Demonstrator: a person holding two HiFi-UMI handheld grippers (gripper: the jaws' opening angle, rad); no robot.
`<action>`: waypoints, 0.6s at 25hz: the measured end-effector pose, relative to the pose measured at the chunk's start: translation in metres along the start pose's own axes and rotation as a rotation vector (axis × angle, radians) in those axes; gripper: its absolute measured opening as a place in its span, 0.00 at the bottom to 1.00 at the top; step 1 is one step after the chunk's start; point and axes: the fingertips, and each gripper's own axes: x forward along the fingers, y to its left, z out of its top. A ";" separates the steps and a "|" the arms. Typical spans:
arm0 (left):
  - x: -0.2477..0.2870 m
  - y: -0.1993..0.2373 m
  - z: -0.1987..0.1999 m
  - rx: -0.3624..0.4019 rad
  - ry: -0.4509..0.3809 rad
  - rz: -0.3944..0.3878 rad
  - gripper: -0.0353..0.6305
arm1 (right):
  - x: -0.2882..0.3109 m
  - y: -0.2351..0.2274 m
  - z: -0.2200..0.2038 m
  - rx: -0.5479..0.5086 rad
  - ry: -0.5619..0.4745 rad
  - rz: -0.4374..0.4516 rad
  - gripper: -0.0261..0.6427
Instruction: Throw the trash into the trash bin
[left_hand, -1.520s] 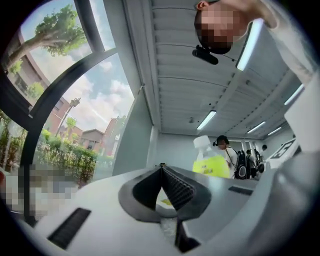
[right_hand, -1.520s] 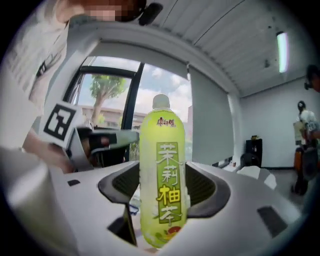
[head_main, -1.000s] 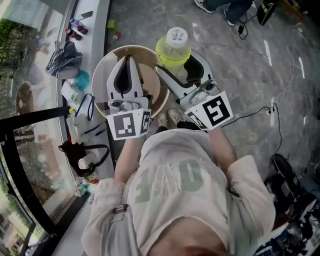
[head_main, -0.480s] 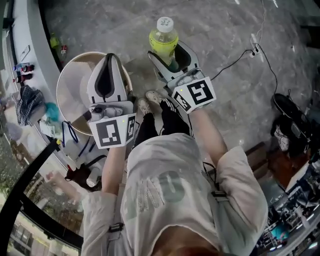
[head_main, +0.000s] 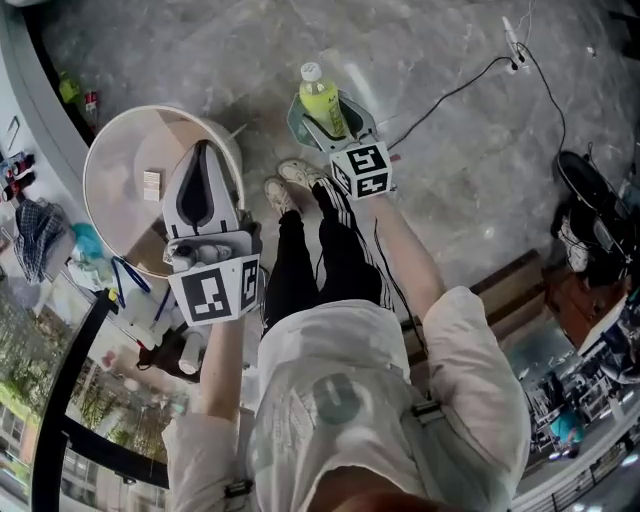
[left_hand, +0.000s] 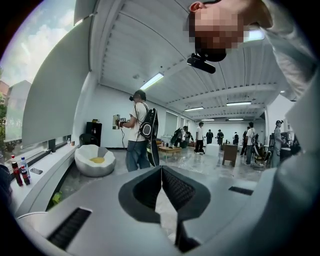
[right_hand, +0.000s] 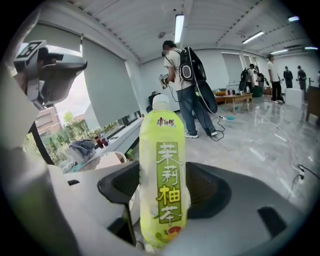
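Observation:
A green tea bottle (head_main: 320, 98) with a white cap stands upright between the jaws of my right gripper (head_main: 327, 118), which is shut on it over the grey floor. In the right gripper view the bottle (right_hand: 162, 185) fills the middle, its lower half pinched by the right gripper (right_hand: 162, 200). The round beige trash bin (head_main: 112, 165) lies to the left, with a small scrap (head_main: 152, 185) inside. My left gripper (head_main: 200, 165) hangs over the bin's right side. In the left gripper view the left gripper (left_hand: 161, 172) is shut with nothing in it.
A window ledge (head_main: 20, 150) with small bottles and a cloth runs along the left. My shoes (head_main: 285, 185) stand between bin and bottle. A cable (head_main: 460, 85) crosses the floor, and a black bag (head_main: 590, 205) and a wooden bench (head_main: 520, 290) are at the right. Several people stand in the room.
The bottle in my right gripper was at the bin's right rim; it is now farther right, over the floor. The bin sits more to the left, everything looks smaller, and the left gripper stays over the bin.

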 end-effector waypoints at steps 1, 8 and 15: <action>0.001 0.000 -0.004 0.000 0.007 -0.001 0.07 | 0.004 -0.002 -0.008 -0.006 0.015 0.002 0.47; 0.003 -0.020 -0.012 -0.006 0.010 -0.029 0.07 | 0.008 -0.002 -0.039 0.018 0.072 0.033 0.47; -0.003 -0.021 -0.023 -0.002 0.032 -0.034 0.07 | 0.011 -0.014 -0.081 -0.025 0.173 -0.030 0.47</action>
